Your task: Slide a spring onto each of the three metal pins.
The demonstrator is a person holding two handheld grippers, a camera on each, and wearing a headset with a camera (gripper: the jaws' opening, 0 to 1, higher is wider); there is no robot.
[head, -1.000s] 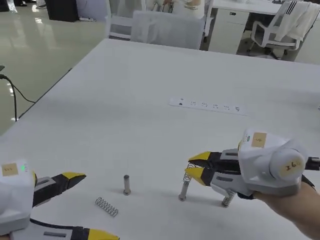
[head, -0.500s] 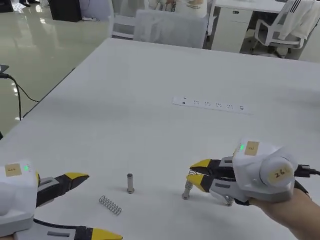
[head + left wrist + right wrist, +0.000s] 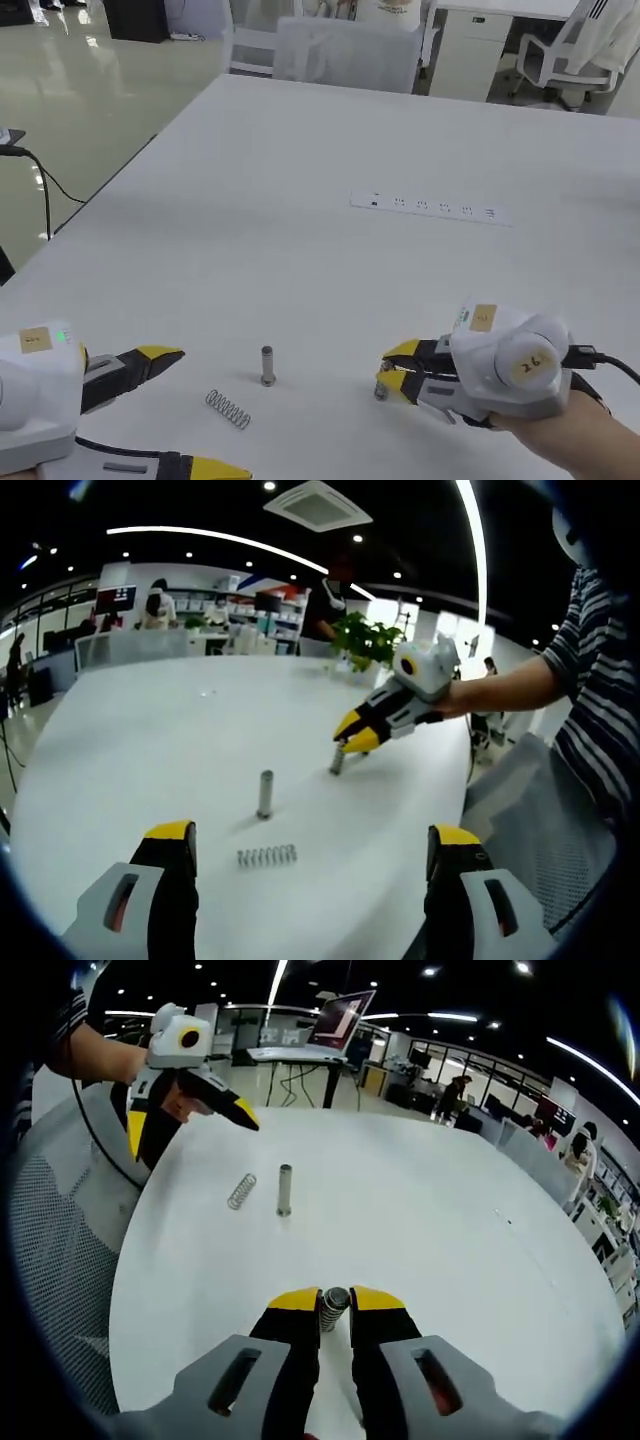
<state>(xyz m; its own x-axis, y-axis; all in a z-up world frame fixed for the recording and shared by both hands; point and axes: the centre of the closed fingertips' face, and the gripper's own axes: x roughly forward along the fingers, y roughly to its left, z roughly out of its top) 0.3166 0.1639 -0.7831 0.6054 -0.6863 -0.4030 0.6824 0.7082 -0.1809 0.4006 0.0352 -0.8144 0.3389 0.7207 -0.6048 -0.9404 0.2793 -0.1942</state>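
My right gripper (image 3: 400,368) (image 3: 334,1302) is shut on a spring (image 3: 333,1306) seated on an upright metal pin (image 3: 381,389), low near the white table (image 3: 330,270). To its left a bare pin (image 3: 267,365) (image 3: 265,793) (image 3: 285,1189) stands upright. A loose spring (image 3: 228,409) (image 3: 267,856) (image 3: 241,1190) lies flat just in front of that pin. My left gripper (image 3: 188,411) (image 3: 312,835) is open at the table's near left, its jaws spread wide, with the loose spring lying ahead of them. The right gripper (image 3: 358,738) appears in the left gripper view, over its pin (image 3: 337,762).
A white power strip (image 3: 430,210) lies farther back on the table. Office chairs (image 3: 330,55) and desks stand beyond the far edge. A cable (image 3: 40,190) runs over the floor at the left. A striped sleeve (image 3: 590,680) is at the right of the left gripper view.
My right gripper has come down along the pin with the spring in its jaws, so less of the pin shows. The left gripper holds still; the head camera has shifted.
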